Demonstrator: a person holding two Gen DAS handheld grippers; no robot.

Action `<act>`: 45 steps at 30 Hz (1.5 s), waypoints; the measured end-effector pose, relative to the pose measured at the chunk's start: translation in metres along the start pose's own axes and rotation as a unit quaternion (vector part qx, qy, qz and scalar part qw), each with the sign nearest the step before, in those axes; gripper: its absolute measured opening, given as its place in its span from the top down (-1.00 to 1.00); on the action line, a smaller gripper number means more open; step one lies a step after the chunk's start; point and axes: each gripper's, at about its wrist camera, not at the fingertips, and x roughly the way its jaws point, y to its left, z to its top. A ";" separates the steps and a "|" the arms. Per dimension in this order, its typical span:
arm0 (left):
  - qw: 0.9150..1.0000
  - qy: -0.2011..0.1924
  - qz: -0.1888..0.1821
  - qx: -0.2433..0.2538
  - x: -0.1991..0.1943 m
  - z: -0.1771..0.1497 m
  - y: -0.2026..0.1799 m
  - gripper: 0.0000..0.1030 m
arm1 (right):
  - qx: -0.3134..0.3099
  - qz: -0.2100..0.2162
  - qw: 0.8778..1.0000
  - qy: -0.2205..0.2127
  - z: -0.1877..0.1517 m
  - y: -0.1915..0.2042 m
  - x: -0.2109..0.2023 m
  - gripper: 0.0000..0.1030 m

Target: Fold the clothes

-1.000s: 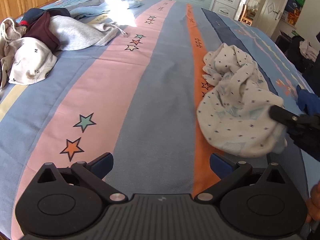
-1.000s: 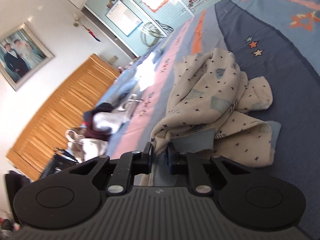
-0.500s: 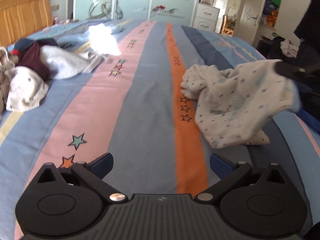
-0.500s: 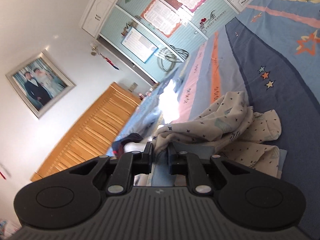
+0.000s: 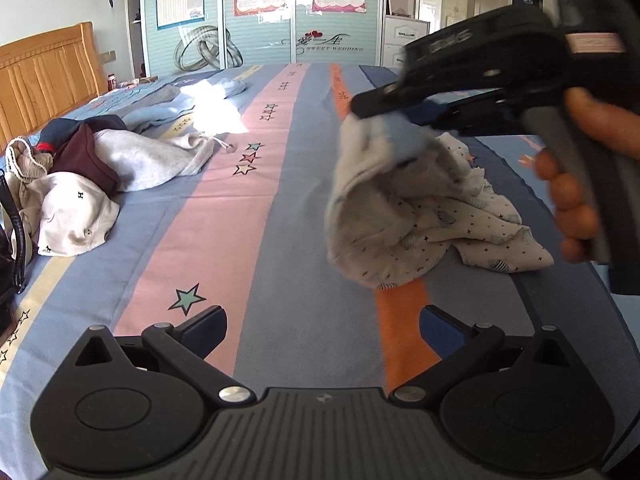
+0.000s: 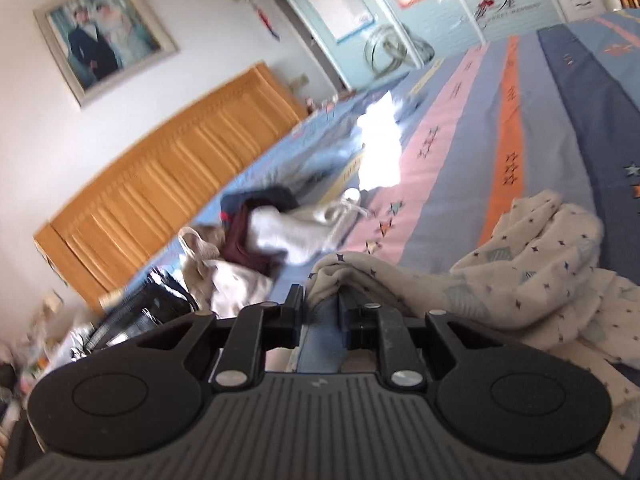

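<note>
A striped bed (image 5: pixel 260 216) carries a clothes pile (image 5: pixel 100 168) and a star-print garment (image 5: pixel 440 224).
</note>
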 end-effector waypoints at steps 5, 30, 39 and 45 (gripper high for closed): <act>1.000 0.007 -0.002 -0.002 0.003 -0.001 0.001 -0.99 | -0.049 -0.048 0.997 0.044 -0.010 -0.002 0.027 -0.23; 0.999 0.020 -0.043 -0.017 0.022 0.014 -0.006 -0.99 | -0.100 -0.284 0.952 -0.059 -0.098 -0.065 -0.091 -0.62; 0.992 -0.069 -0.013 0.109 0.042 0.034 -0.029 -0.98 | 0.141 -0.093 0.967 -0.190 -0.147 -0.124 -0.140 -0.73; 0.955 -0.111 0.024 0.274 0.064 0.039 -0.072 -0.99 | 0.203 -0.036 0.948 -0.244 -0.168 -0.155 -0.153 -0.69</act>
